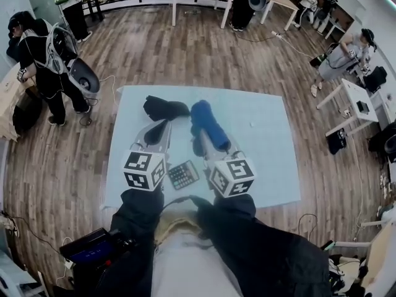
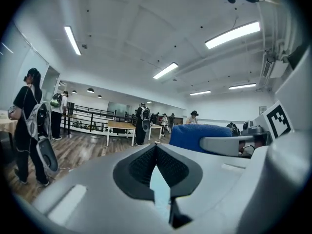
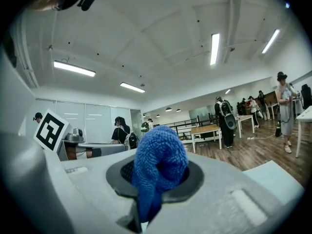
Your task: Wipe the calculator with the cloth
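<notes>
On the pale worktop [image 1: 266,147] in a wood-floored room, the calculator [image 1: 183,174] lies close in front of us. Our right claw [image 3: 156,177] is clamped on the blue cloth [image 1: 209,125]. Our left claw [image 2: 156,155] is closed with nothing in it.

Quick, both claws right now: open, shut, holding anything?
Left claw: shut, nothing between its jaws.
Right claw: shut on the blue terry cloth.

Blue cloth [image 3: 158,165] (calculator [image 1: 183,174] dark grey)
</notes>
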Demonstrator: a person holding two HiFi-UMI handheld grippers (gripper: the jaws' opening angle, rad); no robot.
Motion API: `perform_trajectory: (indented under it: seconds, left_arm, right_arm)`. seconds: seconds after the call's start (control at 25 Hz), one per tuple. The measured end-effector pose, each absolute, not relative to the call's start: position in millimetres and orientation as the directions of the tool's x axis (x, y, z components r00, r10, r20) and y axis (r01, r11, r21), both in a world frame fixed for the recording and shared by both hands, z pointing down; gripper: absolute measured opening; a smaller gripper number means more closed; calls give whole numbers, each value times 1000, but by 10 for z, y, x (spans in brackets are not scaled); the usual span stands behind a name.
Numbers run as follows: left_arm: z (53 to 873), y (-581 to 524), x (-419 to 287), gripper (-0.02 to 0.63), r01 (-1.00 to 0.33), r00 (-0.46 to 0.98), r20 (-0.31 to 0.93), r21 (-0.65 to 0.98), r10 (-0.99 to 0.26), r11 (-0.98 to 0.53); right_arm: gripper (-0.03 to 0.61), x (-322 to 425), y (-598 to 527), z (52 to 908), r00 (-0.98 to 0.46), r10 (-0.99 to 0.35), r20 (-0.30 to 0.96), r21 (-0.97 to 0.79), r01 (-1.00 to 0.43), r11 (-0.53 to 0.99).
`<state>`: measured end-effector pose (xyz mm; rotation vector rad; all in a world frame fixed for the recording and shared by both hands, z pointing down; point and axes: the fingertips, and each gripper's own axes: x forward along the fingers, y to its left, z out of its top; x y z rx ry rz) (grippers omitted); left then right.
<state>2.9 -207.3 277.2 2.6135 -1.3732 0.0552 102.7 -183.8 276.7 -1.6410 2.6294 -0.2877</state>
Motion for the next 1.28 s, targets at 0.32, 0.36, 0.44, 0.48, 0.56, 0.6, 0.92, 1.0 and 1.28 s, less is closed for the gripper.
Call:
perform_trajectory:
  seconds: [0.32, 0.36, 0.44, 0.48, 0.56, 0.6, 0.92, 1.0, 1.28]
  left_arm:
    - [2549, -2060, 2, 2, -830, 555, 65, 106, -829, -547]
    - [2515, -2055, -4, 2, -832, 552, 53, 100, -832, -546]
    - [2462, -2046, -8, 2, -833, 551, 35, 90, -834, -546]
    - [2447, -2046, -11, 2, -833, 551, 31, 86, -834, -547]
    - [2436, -2049, -17, 2, -834, 549, 26, 81, -836, -545]
    - [2435, -2050, -19, 2, -835, 548, 25, 79, -836, -545]
    - [2450, -2042, -36, 2, -840, 541, 23, 76, -841, -538]
    - [2467, -2041, -34, 2, -840, 541, 28, 78, -841, -537]
    - [2546, -1984, -89, 2, -846, 531, 32, 85, -847, -527]
  right_arm:
    - [52, 1195, -1820, 2404, -373, -927, -48, -144, -915, 376]
    - [52, 1199, -1820, 2378, -367, -928, -57, -138, -918, 371]
    - [52, 1193, -1816, 2342, -363, -929, -66, -130, -920, 369]
    - [52, 1186, -1814, 2330, -363, -929, -70, -127, -921, 369]
    - [52, 1173, -1812, 2320, -366, -928, -73, -128, -919, 373]
    - [52, 1168, -1811, 2318, -368, -927, -74, -130, -918, 375]
    - [52, 1107, -1779, 2309, -388, -918, -77, -119, -911, 395]
    - [52, 1085, -1775, 2320, -394, -916, -74, -115, -909, 400]
    - [52, 1033, -1721, 2384, -397, -915, -66, -112, -909, 402]
